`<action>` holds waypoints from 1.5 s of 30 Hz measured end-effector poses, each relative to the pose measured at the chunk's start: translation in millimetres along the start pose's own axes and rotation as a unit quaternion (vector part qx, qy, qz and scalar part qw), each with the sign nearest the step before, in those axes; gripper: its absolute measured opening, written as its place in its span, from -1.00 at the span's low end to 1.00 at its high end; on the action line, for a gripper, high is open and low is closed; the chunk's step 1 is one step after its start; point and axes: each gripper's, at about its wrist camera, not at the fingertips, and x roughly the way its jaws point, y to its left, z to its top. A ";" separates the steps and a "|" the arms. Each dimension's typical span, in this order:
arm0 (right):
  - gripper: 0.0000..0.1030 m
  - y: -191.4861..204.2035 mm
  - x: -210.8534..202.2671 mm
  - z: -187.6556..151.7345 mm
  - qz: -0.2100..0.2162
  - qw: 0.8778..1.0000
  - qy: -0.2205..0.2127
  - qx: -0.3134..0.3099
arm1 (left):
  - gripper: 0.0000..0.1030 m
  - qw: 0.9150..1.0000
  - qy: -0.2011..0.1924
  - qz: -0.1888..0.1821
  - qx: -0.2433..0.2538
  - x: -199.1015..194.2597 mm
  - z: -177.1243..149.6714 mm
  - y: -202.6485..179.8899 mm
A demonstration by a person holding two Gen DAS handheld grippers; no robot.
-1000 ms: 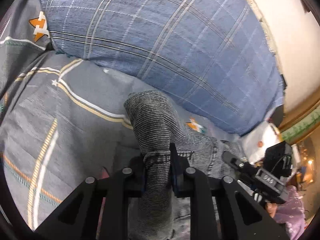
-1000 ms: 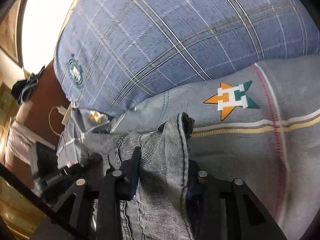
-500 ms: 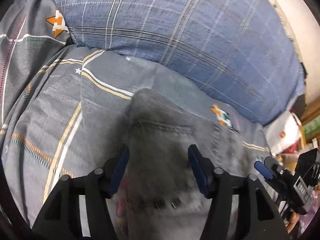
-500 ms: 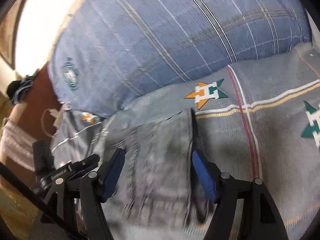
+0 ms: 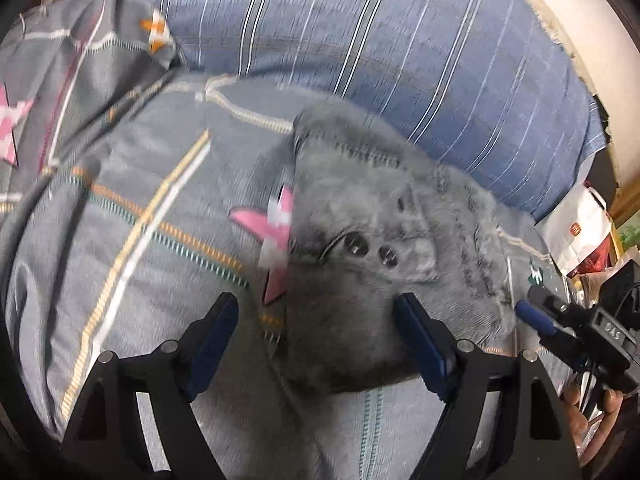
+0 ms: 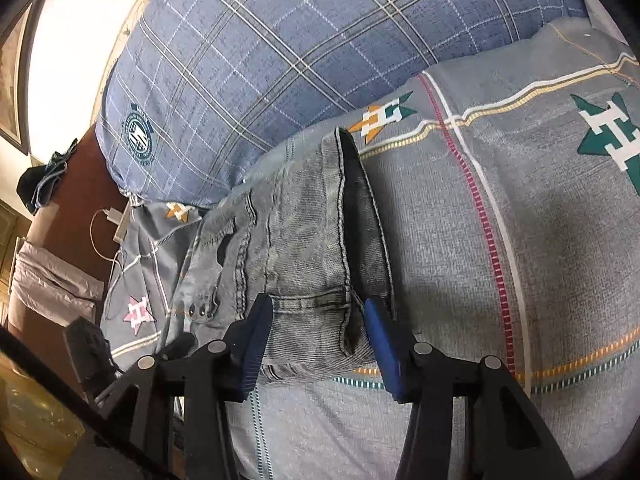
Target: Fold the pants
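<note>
The grey denim pants (image 5: 360, 256) lie folded in a compact bundle on the grey patterned bedspread (image 5: 132, 216). In the right wrist view the pants (image 6: 296, 248) show a hem, seams and waist buttons. My left gripper (image 5: 316, 320) is open, its blue pads either side of the bundle's near edge, holding nothing. My right gripper (image 6: 316, 320) is open too, its pads astride the near end of the folded pants. The right gripper also shows in the left wrist view (image 5: 576, 332), at the far right.
A large blue plaid pillow (image 5: 392, 52) lies just behind the pants, also in the right wrist view (image 6: 304, 40). A white bag (image 5: 576, 232) sits past the bed's right edge. A charger and cable (image 6: 112, 228) lie on the brown floor at the left.
Both grippers have opened and let go of the pants, then drawn back. The pants have dropped from a held bunch to lie flat on the bedspread.
</note>
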 end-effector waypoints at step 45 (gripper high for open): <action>0.51 35.9 -30.9 -39.3 -0.094 0.989 -0.065 -0.097 | 0.57 0.980 -0.108 0.124 0.112 -29.8 -38.8 -35.3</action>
